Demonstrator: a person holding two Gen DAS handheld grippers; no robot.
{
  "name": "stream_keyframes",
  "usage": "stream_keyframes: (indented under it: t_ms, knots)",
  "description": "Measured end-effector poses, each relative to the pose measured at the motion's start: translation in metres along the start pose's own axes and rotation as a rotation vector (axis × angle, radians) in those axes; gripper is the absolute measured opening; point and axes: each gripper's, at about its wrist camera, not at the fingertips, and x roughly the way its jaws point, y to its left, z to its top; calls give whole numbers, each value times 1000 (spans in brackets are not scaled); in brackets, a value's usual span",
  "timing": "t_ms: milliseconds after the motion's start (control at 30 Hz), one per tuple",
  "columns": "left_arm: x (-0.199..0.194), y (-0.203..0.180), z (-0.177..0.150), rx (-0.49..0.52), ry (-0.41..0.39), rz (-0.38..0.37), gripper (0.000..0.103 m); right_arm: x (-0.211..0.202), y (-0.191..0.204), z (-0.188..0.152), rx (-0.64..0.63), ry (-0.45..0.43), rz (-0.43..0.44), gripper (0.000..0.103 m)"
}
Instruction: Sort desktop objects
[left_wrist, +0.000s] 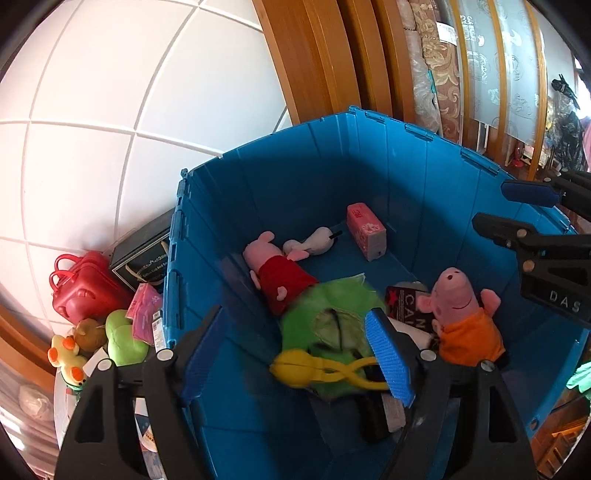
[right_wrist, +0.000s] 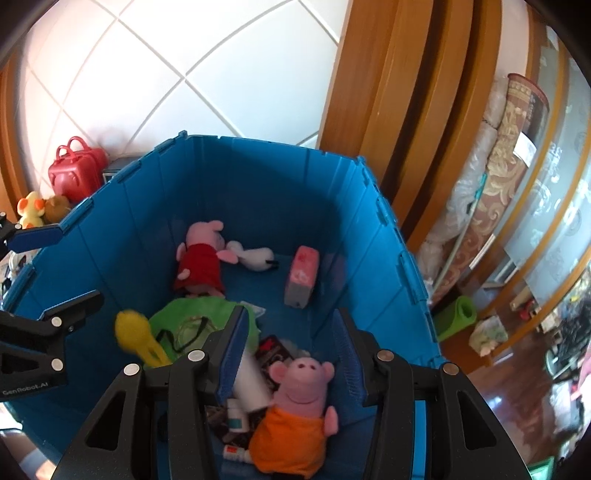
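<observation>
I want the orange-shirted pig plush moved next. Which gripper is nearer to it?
Right. The right gripper hangs directly over the orange-shirted pig plush, which shows between its open fingers. The left gripper is off to the side, above the yellow clip.

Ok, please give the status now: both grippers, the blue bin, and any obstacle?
Left gripper open, empty. Right gripper open, empty above orange-shirt pig plush. Blue bin part filled; yellow clip toy blurred over green item. No obstacle seen.
</observation>
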Motion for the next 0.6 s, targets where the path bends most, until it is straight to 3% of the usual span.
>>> stream_keyframes:
  t_ms: [67, 200, 267, 367, 433, 500, 600]
  knots:
    - [-4, 3, -3, -8, -5, 3, 77, -2, 2, -2, -2, 1, -3, 72]
    - [-19, 11, -10, -47, -37, -3, 77, -10, 6, -9, -6, -10, -9, 87]
    - [-31, 18, -17, -73, -72, -11, 77, -18, 7, -13, 7, -22, 2, 103]
    - [-53, 28, -29, -120, -139, -11, 77, -34, 7, -19, 44, -42, 20, 103]
    - [-71, 36, -41, -150, -195, -13, 85, -47, 9, -23, 76, -62, 36, 103]
    - [-87, 41, -52, -176, -258, -15, 100, -64, 15, -29, 104, -92, 44, 103]
    - [-116, 50, -74, -211, -371, -3, 101, -92, 28, -40, 137, -144, 32, 103]
